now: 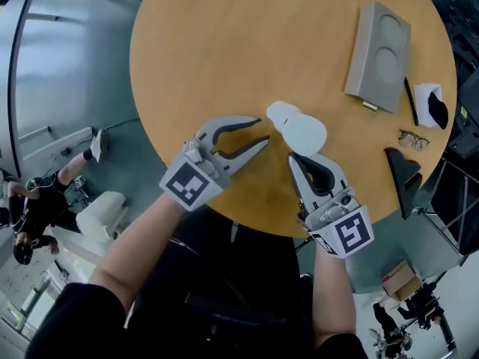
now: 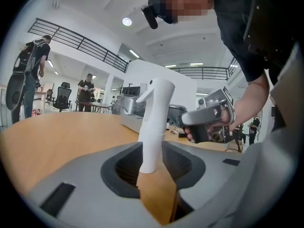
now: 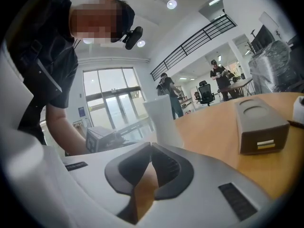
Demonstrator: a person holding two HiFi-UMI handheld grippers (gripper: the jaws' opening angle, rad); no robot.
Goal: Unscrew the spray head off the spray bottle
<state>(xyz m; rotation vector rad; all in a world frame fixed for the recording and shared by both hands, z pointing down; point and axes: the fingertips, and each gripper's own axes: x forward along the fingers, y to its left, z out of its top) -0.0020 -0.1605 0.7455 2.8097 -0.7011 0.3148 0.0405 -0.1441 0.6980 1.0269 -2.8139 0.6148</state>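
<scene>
Overhead, the spray bottle standing near the table's front edge is foreshortened, so the joint under its spray head cannot be made out. In the right gripper view its top washes into the bright background. Both forearms reach in, held nearly level. The left gripper has its jaws apart, with the bottle just beyond the tips and untouched. The right gripper is closed on nothing, just beside the bottle.
</scene>
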